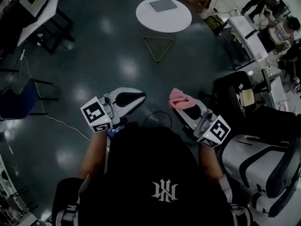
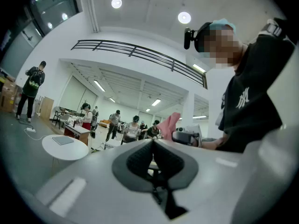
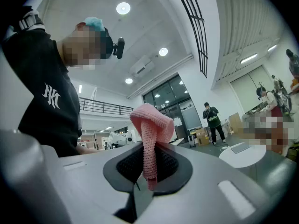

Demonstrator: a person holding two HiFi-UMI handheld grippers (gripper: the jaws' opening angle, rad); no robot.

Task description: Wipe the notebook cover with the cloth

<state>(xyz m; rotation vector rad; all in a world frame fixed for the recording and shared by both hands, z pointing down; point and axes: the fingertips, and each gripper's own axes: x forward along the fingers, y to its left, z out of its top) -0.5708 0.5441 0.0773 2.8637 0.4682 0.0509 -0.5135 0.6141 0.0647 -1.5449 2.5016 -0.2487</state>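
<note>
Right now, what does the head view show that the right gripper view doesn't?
Only the head view shows the blue chair and the wire legs under the white round table. Only the right gripper view shows the ceiling lights and, up close, the right tongs pinching the pink cloth. Both views show that cloth, and the notebook lying far off on that table.
</note>
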